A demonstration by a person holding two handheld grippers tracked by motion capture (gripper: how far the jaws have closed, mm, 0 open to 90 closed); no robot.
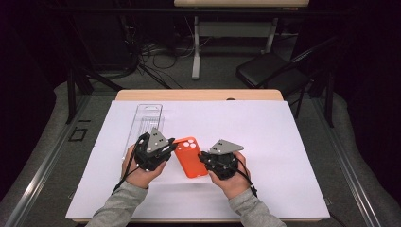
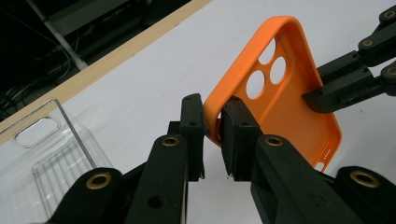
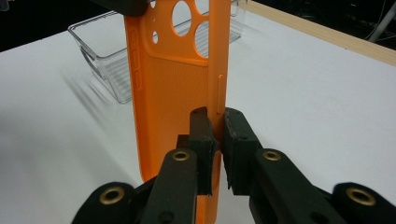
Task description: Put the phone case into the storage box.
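Left tongs: jaws nearly together, pinching the rim of the orange phone case at one long side. Right tongs: jaws likewise clamped on the case's rim along the opposite long side; in the left gripper view they show as a black jaw pair at the case's far edge.

From above, the left tongs and right tongs flank the case, which sits between the two hands near the middle of the desk. In the gripper views it is tilted with its hollow inside exposed and its camera holes at the end away from the person. Whether its lower end touches the sheet cannot be told.

White sheet: covers most of the desk; its right half and far strip are bare, leaving open room on that side. Clear plastic tray: lies just beyond the left hand, running toward the far edge. Wooden desk edge: a narrow strip beyond the sheet. Right hand: near the front edge. Black chair: on the floor beyond the desk.
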